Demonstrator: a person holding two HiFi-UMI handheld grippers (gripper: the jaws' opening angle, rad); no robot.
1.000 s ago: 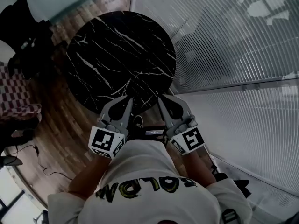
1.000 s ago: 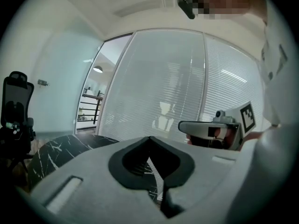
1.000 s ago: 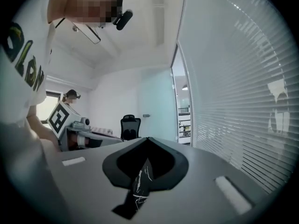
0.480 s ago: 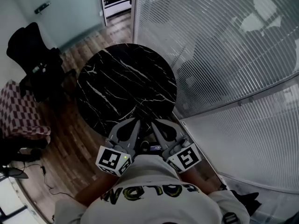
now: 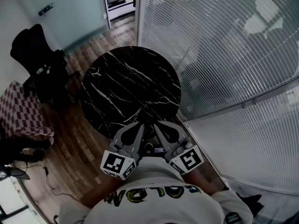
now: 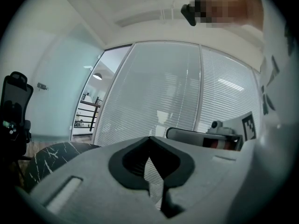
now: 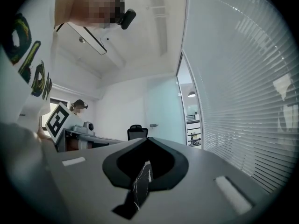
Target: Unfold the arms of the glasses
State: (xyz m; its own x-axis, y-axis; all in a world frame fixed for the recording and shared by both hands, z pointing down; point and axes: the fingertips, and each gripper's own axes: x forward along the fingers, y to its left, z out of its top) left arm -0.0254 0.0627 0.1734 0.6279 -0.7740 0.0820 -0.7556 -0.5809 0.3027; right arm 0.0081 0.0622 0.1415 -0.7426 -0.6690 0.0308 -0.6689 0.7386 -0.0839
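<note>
Close to the chest, above the near rim of the table (image 5: 122,85), the left gripper (image 5: 138,126) and right gripper (image 5: 157,126) are held level, tips angled toward each other. This is probably a ready pose. Both have their jaws fully closed and hold nothing. The glasses appear in no view.

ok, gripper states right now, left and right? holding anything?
Left gripper: closed, jaw tips together, nothing between them.
Right gripper: closed, jaw tips together, nothing held.
</note>
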